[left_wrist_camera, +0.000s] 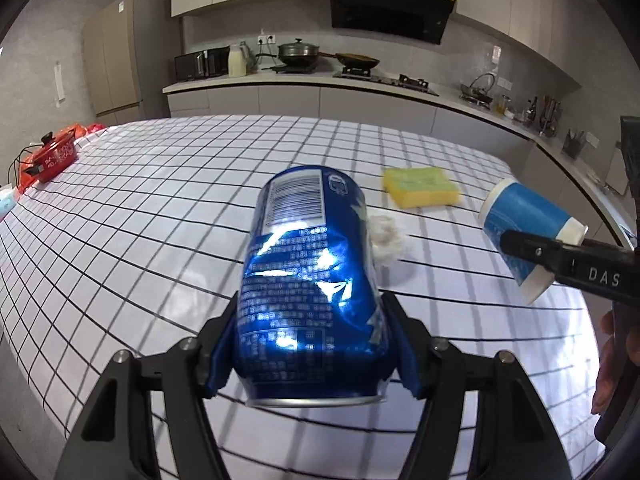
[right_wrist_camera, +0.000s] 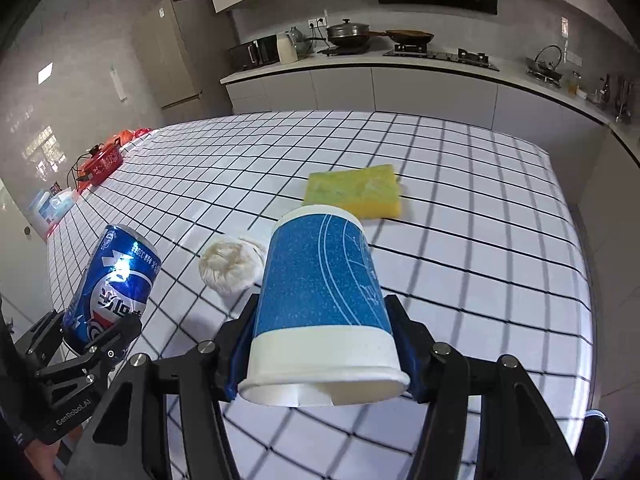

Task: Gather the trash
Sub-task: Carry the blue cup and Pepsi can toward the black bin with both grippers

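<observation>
Tongs lifted trash above the checked table [left_wrist_camera: 120, 240].
Left tongs [left_wrist_camera: 312, 344] gripped a dented can [left_wrist_camera: 308, 280]; right tongs [right_wrist_camera: 322, 348] gripped a cup [right_wrist_camera: 320, 280]. Tissue [right_wrist_camera: 230, 266] and sponge [right_wrist_camera: 354, 194] lay mid-table, well clear of every edge.

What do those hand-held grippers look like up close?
Each hand-held gripper, left and right, is a black metal frame with silver bolts, splitting into two angled arms tipped with blue pads. White lettering marks the sides. No cables or sleeves are visible.
</observation>
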A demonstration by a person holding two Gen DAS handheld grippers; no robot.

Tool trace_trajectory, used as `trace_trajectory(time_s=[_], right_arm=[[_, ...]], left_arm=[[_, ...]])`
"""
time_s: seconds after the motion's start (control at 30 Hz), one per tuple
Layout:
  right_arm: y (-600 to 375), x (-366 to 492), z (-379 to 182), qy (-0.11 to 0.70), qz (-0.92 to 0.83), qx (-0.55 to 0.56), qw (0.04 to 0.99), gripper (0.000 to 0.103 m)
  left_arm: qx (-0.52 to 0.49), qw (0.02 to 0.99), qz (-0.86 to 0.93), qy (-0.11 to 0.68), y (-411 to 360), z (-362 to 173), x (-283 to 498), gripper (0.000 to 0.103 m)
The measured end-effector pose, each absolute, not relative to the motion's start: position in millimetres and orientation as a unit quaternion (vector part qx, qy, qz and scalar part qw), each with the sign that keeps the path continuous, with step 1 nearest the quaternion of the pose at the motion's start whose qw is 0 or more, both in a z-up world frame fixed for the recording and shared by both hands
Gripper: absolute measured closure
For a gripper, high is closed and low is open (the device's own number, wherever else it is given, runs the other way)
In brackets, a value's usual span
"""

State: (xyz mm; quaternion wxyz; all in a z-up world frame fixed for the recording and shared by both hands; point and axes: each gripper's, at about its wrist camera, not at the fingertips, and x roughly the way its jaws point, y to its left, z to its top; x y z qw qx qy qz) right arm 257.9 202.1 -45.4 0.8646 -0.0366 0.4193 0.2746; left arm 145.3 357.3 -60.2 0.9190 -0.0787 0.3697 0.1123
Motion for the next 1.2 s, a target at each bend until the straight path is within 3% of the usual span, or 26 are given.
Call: trace_trajectory(time_s=[1.2], right_arm=[[-61, 136, -25, 0.401, 0.189, -0.018, 0.896, 0.042]], left_arm=[[-0.038, 0.931, -0.007, 0.363, 135, -37, 95, 0.036]])
